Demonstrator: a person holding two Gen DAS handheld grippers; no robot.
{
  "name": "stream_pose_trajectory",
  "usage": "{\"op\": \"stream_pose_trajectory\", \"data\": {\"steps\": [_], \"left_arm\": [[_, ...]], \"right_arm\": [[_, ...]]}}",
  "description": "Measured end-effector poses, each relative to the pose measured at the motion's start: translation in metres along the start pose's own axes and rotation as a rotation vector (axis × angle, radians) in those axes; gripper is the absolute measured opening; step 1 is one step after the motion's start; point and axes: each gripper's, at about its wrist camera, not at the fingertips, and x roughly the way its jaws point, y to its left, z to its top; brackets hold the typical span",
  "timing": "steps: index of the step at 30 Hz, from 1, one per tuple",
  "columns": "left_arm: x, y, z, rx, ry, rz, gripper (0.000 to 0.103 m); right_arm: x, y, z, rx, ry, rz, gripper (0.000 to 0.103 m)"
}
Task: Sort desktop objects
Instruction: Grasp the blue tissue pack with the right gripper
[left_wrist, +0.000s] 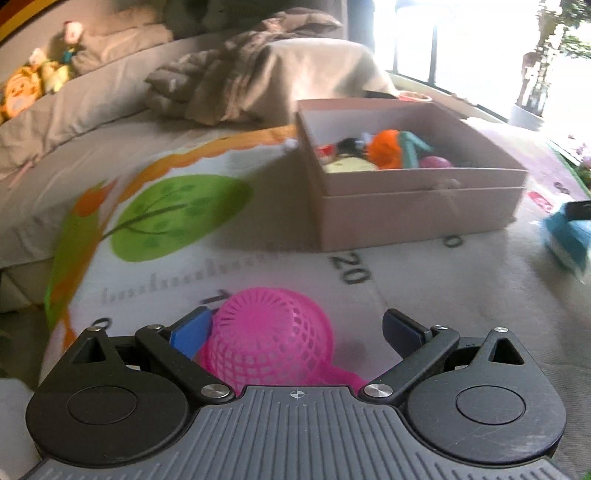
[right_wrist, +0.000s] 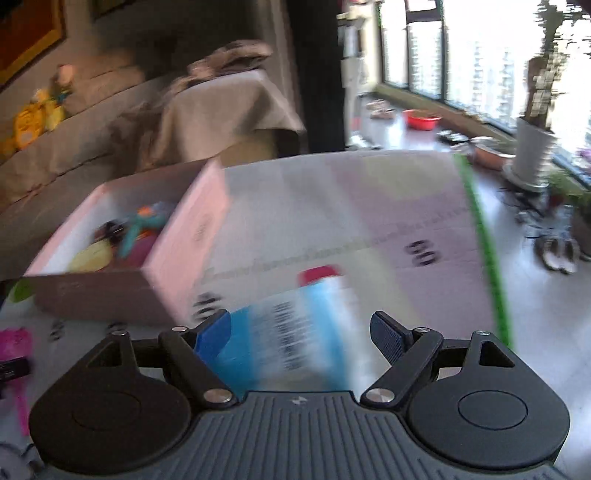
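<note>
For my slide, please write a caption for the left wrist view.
Open left gripper around a pink mesh basket on the play mat, facing a pink box of toys.

Bare mat (left_wrist: 424, 266) lies open between the pink basket (left_wrist: 267, 339) and the box (left_wrist: 413, 206).

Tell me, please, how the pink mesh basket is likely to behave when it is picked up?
The pink basket is open plastic lattice, so probably light and a little springy if squeezed. Its rounded shape suggests it may roll or slip sideways. It sits off-centre in the open left hand-held gripper, nearer one pad.
</note>
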Motion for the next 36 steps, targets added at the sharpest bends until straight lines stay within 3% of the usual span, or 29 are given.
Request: {"op": "stream_pose_trajectory", "data": {"steps": [5, 10, 13, 16, 21, 28, 36], "left_arm": [[-0.014, -0.016, -0.006, 0.066, -0.023, -0.130, 0.101], [-0.029, -0.020, -0.013, 0.108, -0.036, -0.081, 0.101], [-0.034, -0.008, -0.017, 0.081, -0.019, -0.017, 0.102], [-0.033, 0.006, -0.022, 0.013, 0.028, 0.011, 0.102], [-0.028, 0.011, -0.026, -0.084, 0.103, -0.059, 0.102], [-0.012, -0.025, -0.018, -0.015, 0.107, -0.133, 0.102], [0.009, -0.055, -0.005, 0.065, 0.063, -0.147, 0.102]], "right_arm": [[-0.009, 0.052, -0.021, -0.168, 0.002, 0.087, 0.084], [-0.032, 0.097, -0.040, -0.363, -0.001, 0.211, 0.083], [-0.051, 0.111, -0.042, -0.455, -0.071, 0.205, 0.089], [-0.054, 0.113, -0.036, -0.444, -0.091, 0.187, 0.100], [-0.036, 0.114, -0.044, -0.437, -0.025, 0.184, 0.100], [-0.031, 0.097, -0.058, -0.473, -0.039, 0.054, 0.100], [-0.046, 0.069, -0.054, -0.338, -0.037, 0.065, 0.101]]}}
